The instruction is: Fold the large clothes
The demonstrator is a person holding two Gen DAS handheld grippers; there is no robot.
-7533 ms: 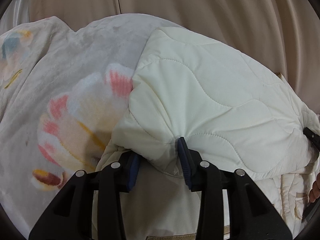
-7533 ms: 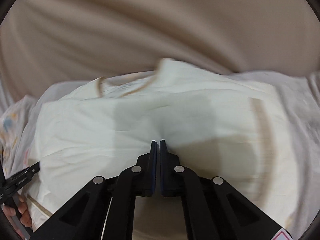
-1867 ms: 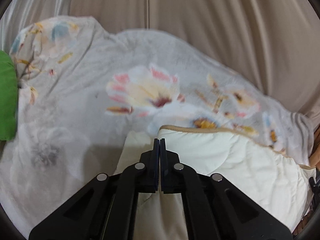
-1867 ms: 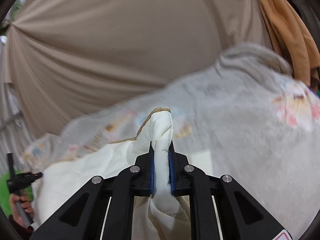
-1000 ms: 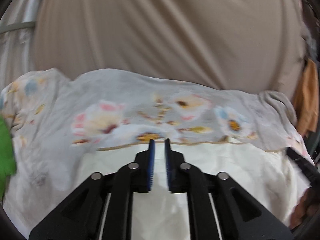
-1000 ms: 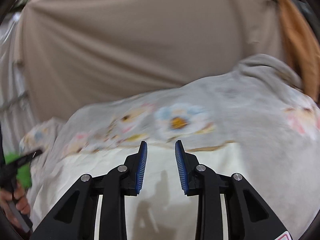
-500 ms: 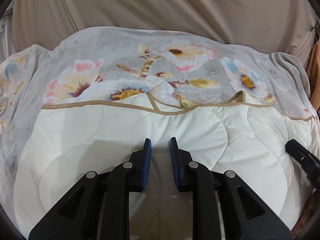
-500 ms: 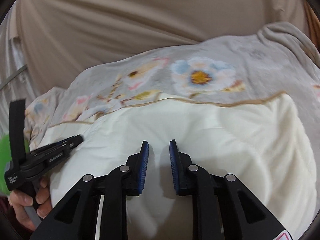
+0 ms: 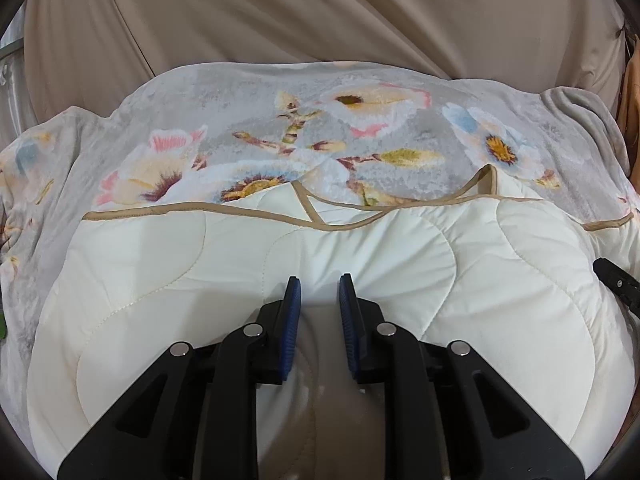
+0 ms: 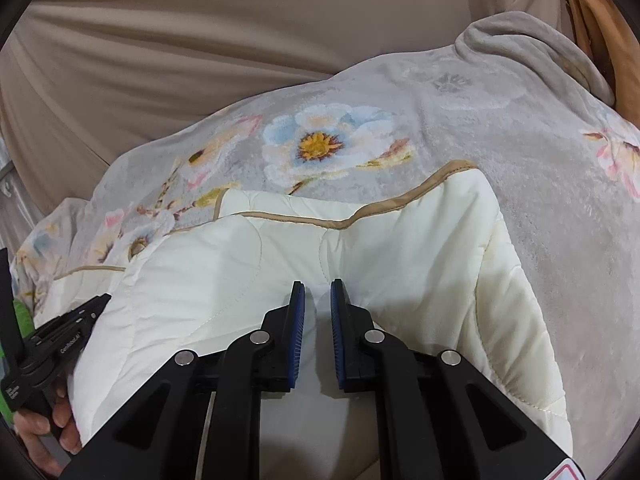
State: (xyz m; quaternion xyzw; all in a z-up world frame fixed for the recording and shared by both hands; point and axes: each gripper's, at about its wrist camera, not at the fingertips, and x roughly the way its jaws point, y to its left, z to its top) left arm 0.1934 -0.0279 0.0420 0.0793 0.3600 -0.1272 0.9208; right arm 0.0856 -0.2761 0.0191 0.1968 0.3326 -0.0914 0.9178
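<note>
A cream quilted piece (image 9: 160,280) with tan binding lies folded on a grey floral blanket (image 9: 240,120). My left gripper (image 9: 319,284) rests on its top layer with a narrow gap between the pads, so it is open. In the right wrist view the same quilted piece (image 10: 400,248) fills the middle. My right gripper (image 10: 318,286) is closing, and a small pucker of the cream cloth stands pinched between its pads. The left gripper (image 10: 60,344) and the hand (image 10: 44,432) holding it show at the left edge. A black tip of the right gripper (image 9: 616,284) shows at the right.
The floral blanket (image 10: 520,140) spreads beyond the quilted piece on all far sides. Beige curtain (image 9: 320,12) hangs behind it. Orange cloth (image 10: 592,20) hangs at the far right, and a green object (image 10: 22,316) peeks out at the left edge.
Both grippers let go of the quilted piece's far edge, then came down onto its top layer. The right jaws have narrowed around a pucker of cloth; the left gap is unchanged.
</note>
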